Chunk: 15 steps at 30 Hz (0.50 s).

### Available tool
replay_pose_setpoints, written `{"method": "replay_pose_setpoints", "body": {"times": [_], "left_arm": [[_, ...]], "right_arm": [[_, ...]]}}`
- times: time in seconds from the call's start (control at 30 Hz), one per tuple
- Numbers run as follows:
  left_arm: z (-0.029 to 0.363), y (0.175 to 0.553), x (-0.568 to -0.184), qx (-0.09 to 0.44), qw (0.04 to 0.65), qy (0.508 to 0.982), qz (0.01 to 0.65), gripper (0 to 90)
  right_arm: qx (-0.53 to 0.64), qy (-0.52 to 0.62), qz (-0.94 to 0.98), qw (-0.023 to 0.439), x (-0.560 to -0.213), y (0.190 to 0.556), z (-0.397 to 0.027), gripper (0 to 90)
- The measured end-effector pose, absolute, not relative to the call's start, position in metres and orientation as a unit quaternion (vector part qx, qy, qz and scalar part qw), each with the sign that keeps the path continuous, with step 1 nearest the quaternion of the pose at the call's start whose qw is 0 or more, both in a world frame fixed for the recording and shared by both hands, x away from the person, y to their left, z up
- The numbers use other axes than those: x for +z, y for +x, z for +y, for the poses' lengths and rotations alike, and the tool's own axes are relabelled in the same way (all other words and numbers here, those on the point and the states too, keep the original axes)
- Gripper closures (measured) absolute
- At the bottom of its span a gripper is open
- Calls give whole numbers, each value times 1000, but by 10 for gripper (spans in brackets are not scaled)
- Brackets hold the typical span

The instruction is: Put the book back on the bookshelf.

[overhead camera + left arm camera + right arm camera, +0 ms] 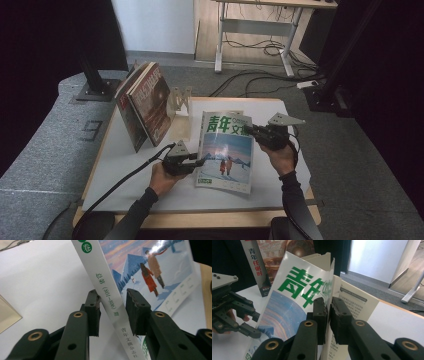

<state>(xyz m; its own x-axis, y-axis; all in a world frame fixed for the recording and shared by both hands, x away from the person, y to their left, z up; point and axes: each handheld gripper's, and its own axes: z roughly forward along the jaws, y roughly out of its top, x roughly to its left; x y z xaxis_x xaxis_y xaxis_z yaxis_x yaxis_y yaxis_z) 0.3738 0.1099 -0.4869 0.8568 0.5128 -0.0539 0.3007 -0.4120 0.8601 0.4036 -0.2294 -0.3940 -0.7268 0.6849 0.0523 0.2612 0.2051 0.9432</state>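
A magazine (225,150) with a green title and a snow-scene cover is propped up at a slant on the white table (125,175). My left gripper (200,162) is at its lower left. In the left gripper view the jaws (112,293) straddle the white spine (107,290), one on the back side and one over the cover (150,270), with a thin gap showing. My right gripper (246,129) is at the top right edge. In the right gripper view its pads (328,301) pinch the raised front cover (294,297), and an inner page (352,305) lies open behind it.
Two other magazines (145,105) lean against a wooden stand (180,100) at the back left of the table. Beyond the table stand a desk frame (250,30) and floor cables (260,80). The left gripper (257,323) shows at the left of the right gripper view.
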Motion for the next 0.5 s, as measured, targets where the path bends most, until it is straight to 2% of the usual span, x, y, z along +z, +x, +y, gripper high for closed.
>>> {"method": "replay_pose_setpoints", "body": {"times": [0.33,0.4,0.5], "left_arm": [[114,364,-484,108,489,833,235,682],[114,363,-484,107,491,833,232,687],[116,360,-483,103,494,832,228,697]], "right_arm": [[547,334,746,180,-401,408,-236,740],[545,336,747,179,-403,409,-236,716],[541,341,747,179,-407,411,-236,633]]}}
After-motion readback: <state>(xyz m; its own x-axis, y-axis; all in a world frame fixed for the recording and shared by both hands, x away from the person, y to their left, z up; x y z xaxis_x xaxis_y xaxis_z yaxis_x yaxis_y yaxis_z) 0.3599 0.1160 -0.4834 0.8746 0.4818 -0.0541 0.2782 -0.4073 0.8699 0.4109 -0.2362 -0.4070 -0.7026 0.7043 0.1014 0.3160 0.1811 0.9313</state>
